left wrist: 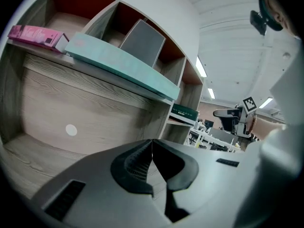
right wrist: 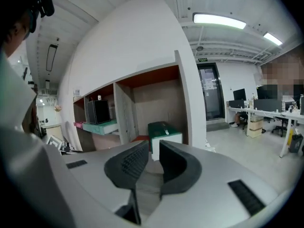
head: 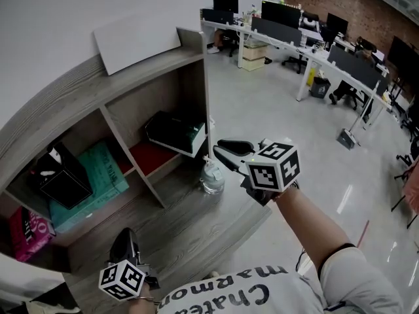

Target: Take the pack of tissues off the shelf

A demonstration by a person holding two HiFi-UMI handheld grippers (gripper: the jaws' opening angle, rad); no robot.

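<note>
Pointing end-out, lengthwise: tissue pack.

- The shirt of the person standing in front of the shelf is showing white lettering, upside down in the head view: "Chatea" and "marmon", both cut off at the edges.
- The teal box in the shelf's middle compartment is carrying print too faint to read.
- The pink box at the shelf's left end is bearing dark print, illegible.
- The green sign over the door to the right of the shelf is staying unreadable.
</note>
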